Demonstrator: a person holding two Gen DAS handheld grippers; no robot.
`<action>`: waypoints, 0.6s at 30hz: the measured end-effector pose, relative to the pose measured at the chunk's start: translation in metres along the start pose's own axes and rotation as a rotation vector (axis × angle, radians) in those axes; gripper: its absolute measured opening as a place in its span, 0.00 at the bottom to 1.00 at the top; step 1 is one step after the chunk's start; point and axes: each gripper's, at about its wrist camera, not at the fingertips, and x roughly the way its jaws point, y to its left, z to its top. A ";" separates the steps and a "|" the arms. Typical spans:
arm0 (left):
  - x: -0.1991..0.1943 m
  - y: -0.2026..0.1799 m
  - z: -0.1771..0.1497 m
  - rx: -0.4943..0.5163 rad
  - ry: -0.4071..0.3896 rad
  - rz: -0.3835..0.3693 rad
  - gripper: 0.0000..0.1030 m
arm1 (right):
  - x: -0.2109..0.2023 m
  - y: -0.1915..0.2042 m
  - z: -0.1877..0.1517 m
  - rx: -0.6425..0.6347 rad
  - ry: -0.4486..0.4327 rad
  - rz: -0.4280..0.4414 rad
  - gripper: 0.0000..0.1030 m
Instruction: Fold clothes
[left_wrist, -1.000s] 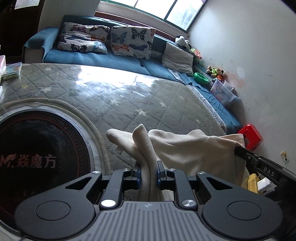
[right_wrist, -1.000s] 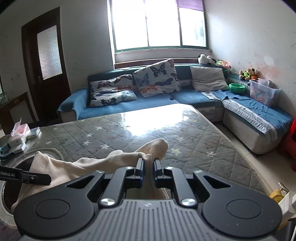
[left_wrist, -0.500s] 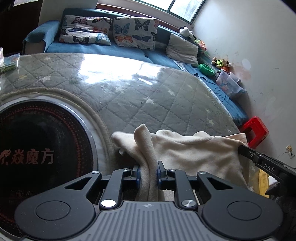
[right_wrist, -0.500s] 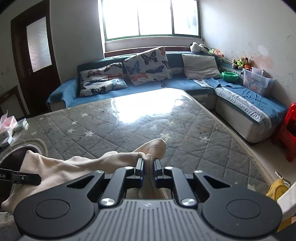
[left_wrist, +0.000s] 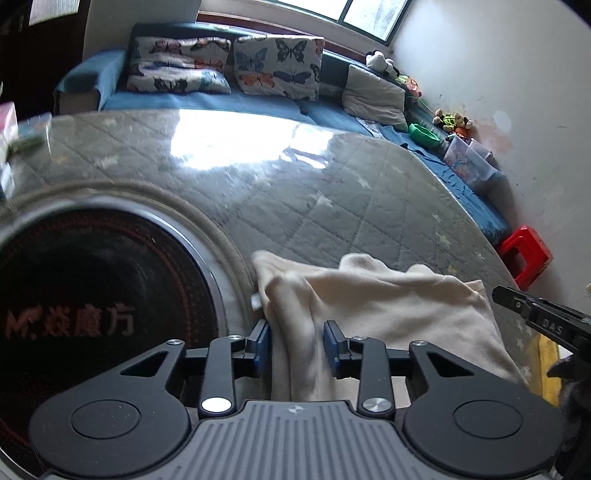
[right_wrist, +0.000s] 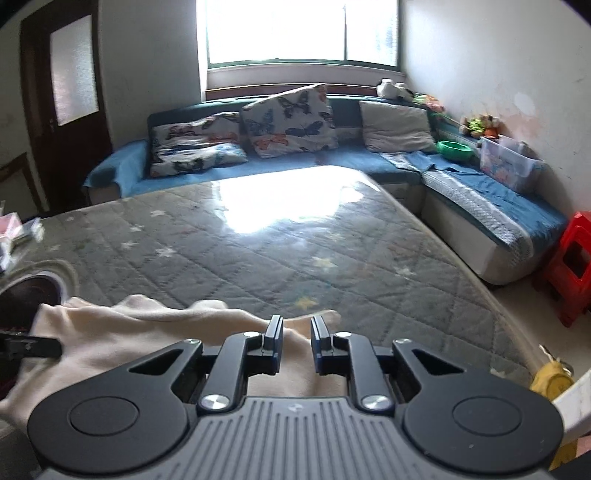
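Note:
A cream garment (left_wrist: 388, 299) lies in a rumpled strip on the grey quilted table cover (left_wrist: 332, 192). My left gripper (left_wrist: 296, 328) sits over its left end, jaws opening. A limp fold of the cloth runs between the blue pads (left_wrist: 263, 338), which stand clear of it. In the right wrist view the same garment (right_wrist: 147, 332) spreads to the left, and my right gripper (right_wrist: 296, 325) hangs over its right end, jaws opening, with cloth lying flat below the gap. Each gripper's fingertip shows in the other view: the right gripper (left_wrist: 535, 314), the left gripper (right_wrist: 29, 345).
A round black cooktop (left_wrist: 92, 295) with red lettering is set into the table at the left. A blue corner sofa (right_wrist: 369, 158) with butterfly cushions (left_wrist: 277, 66) runs behind and to the right. A red stool (right_wrist: 572, 266) and a yellow item (right_wrist: 550, 380) are at the table's right edge.
Both grippers' jaws have parted and let go of the cloth. The raised folds they pinched have slumped, and the garment now rests lower and flatter on the table.

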 end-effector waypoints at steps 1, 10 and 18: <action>-0.001 0.000 0.001 0.002 -0.006 0.004 0.36 | 0.001 0.003 0.001 0.000 0.007 0.022 0.15; -0.001 0.002 0.014 -0.010 -0.023 0.006 0.39 | 0.027 0.026 0.003 -0.015 0.033 0.100 0.18; 0.018 -0.009 0.022 0.021 -0.012 -0.006 0.41 | 0.050 0.032 0.001 -0.005 0.045 0.091 0.24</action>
